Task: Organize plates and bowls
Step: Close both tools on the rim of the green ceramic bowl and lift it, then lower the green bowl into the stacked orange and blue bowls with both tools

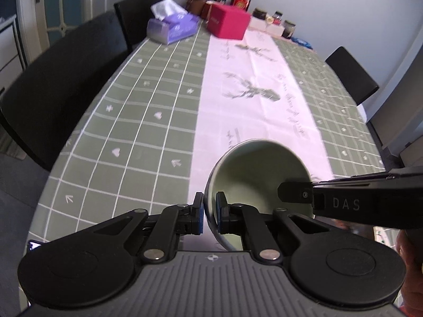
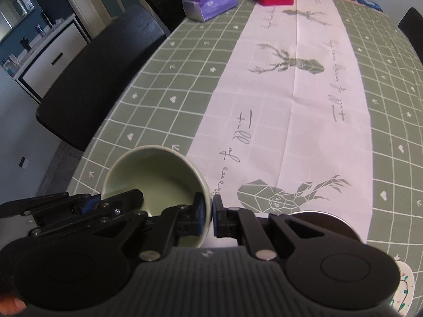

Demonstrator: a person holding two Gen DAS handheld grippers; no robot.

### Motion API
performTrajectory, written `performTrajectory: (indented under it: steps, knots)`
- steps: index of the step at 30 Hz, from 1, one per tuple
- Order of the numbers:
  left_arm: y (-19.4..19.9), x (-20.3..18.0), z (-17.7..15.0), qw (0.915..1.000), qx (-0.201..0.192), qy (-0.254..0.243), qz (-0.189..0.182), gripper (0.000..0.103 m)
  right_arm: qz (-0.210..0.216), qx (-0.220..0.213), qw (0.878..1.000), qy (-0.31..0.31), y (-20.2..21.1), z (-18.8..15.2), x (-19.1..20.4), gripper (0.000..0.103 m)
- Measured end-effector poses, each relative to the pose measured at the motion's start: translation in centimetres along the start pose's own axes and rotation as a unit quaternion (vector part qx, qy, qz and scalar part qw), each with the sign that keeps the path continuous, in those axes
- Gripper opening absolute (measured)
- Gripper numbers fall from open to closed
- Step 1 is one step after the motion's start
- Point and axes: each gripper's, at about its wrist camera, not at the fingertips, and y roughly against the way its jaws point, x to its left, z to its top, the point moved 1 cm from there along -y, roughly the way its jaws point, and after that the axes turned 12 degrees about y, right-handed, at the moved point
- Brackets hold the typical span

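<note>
A pale green bowl [image 1: 259, 174] hangs tilted above the near end of the table, held from both sides. My left gripper [image 1: 210, 211] is shut on its left rim, one blue pad inside and one outside the wall. In the right wrist view my right gripper [image 2: 212, 218] is shut on the opposite rim of the same bowl [image 2: 156, 177]. The left gripper [image 2: 92, 203] shows at the bowl's far side there. The right gripper's finger [image 1: 296, 194] reaches in from the right in the left wrist view.
A dark round dish [image 2: 325, 219] lies just behind the right gripper, and a white painted plate [image 2: 404, 290] sits at the near right corner. A purple tissue box [image 1: 171, 26], a red box [image 1: 228, 21] and bottles stand at the far end. Black chairs [image 1: 60, 84] line the left side.
</note>
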Motion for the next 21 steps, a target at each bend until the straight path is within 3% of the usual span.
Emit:
performTrajectory:
  steps: [9,14,21]
  knots:
    - [3.8,-5.7,-0.8,0.9982,-0.011,-0.049,-0.032,0.010,-0.011,-0.045,0.999,-0.002,7.0,-2.7,-2.7,0.004]
    - [3.4,-8.7,-2.2,0.9957,0.022,-0.074,-0.051,0.011,-0.026,-0.039,0.999,-0.011,9.0,-5.1,-5.1,0.004]
    - [0.8,-10.6,-3.9,0.9920,0.072,-0.089,-0.053,0.011,-0.031,-0.014,0.999,-0.036,8.3,-7.8,-7.9,0.004]
